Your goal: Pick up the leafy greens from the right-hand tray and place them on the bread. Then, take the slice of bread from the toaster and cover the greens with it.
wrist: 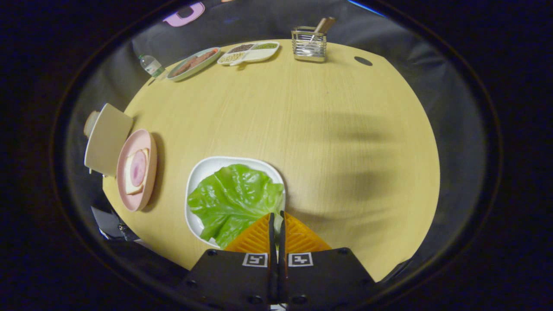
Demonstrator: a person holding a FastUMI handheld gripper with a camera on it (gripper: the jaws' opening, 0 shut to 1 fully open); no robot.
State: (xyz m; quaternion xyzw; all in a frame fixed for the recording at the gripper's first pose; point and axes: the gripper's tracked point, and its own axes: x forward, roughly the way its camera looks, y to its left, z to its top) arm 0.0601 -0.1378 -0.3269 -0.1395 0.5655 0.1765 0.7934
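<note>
A round, pale wooden table (328,142) is taking up most of the gripper view, with soft shadows lying across its far right part. Just ahead of the fingers, a white tray (203,166) with rounded corners is sitting on the wood and holding the leafy greens (233,198), one broad crinkled green leaf spreading over most of it. The gripper (276,218) is hovering over the near right edge of that tray, its two orange ribbed fingers (255,237) standing pressed almost together with only a thin slit between them; the leaf's edge is lying under their tips, and I cannot tell whether anything is caught there. To the left of the tray, a pink plate (149,190) is carrying the bread (129,172) with a round pink slice of meat lying on top. Touching that plate's far side, a cream-coloured toaster (106,138) is standing at the table's rim. At the far edge, an oval plate (193,64) is holding reddish-brown strips, a white divided dish (250,52) is showing dark, pale and green fillings in separate compartments, and a wire caddy (308,44) is holding utensil handles. A small plastic bottle (150,65) is lying beyond the oval plate, its label too small to read. Black-and-white square markers are showing on the gripper's body, bearing no readable writing.
</note>
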